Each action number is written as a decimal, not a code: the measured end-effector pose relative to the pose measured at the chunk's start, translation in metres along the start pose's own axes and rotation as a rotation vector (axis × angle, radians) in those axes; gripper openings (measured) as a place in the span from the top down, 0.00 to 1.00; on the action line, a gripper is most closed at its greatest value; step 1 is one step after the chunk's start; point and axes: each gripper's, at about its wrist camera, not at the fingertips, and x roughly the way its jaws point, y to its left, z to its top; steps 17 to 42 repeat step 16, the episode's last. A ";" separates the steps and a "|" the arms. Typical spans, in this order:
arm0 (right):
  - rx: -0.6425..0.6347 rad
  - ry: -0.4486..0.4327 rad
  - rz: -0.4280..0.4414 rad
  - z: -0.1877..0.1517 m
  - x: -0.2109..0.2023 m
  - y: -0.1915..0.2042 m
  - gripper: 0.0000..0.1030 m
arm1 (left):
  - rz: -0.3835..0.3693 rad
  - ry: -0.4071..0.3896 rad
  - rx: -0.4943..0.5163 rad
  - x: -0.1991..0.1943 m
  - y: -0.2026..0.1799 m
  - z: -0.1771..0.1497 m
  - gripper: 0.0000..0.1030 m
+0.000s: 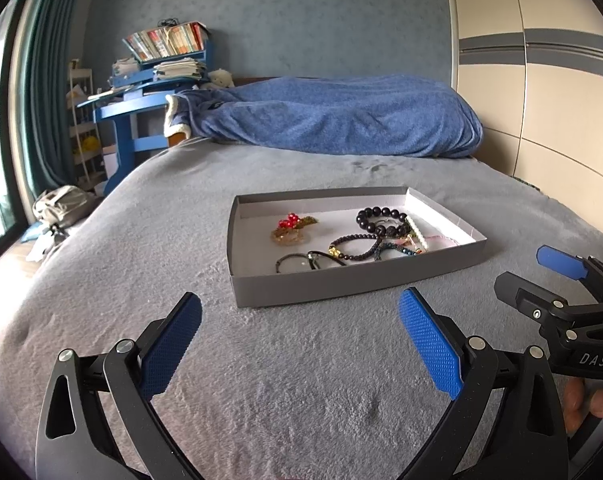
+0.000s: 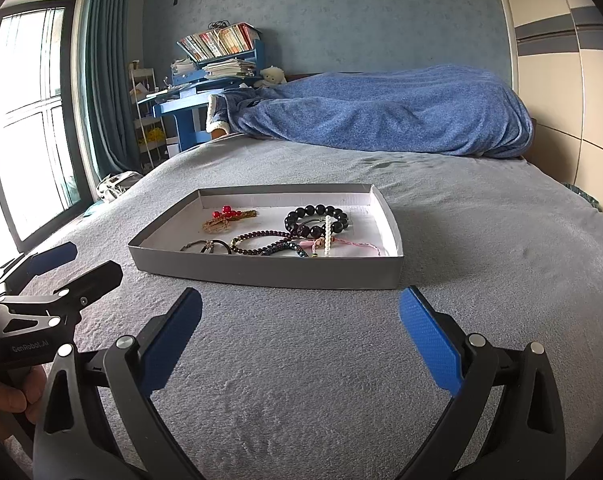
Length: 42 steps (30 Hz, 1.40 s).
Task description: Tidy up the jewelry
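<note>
Shallow grey tray [image 1: 341,284], white inside, lies flat on the grey bedspread [image 1: 301,380], just beyond both grippers. Contents: large black bead bracelet [image 2: 316,216] at far right; pearl strand [image 2: 327,236] lying across it; dark small-bead bracelet [image 2: 261,240] at centre; black cord loop [image 2: 206,246] nearest left; red-bead ornament [image 2: 226,213] at far left. Left gripper [image 1: 301,344] and right gripper [image 2: 301,340]: jaws wide apart, empty, clear of the tray. Crumpled blue blanket [image 1: 341,120] lies far behind.
</note>
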 end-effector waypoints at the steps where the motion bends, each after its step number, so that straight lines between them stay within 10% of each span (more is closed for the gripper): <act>1: -0.001 0.000 0.000 0.000 0.000 0.001 0.05 | 0.000 0.000 0.000 0.000 0.000 0.000 0.05; 42: -0.001 0.001 0.000 -0.001 0.000 0.002 0.05 | -0.002 0.003 -0.002 0.002 -0.001 -0.002 0.05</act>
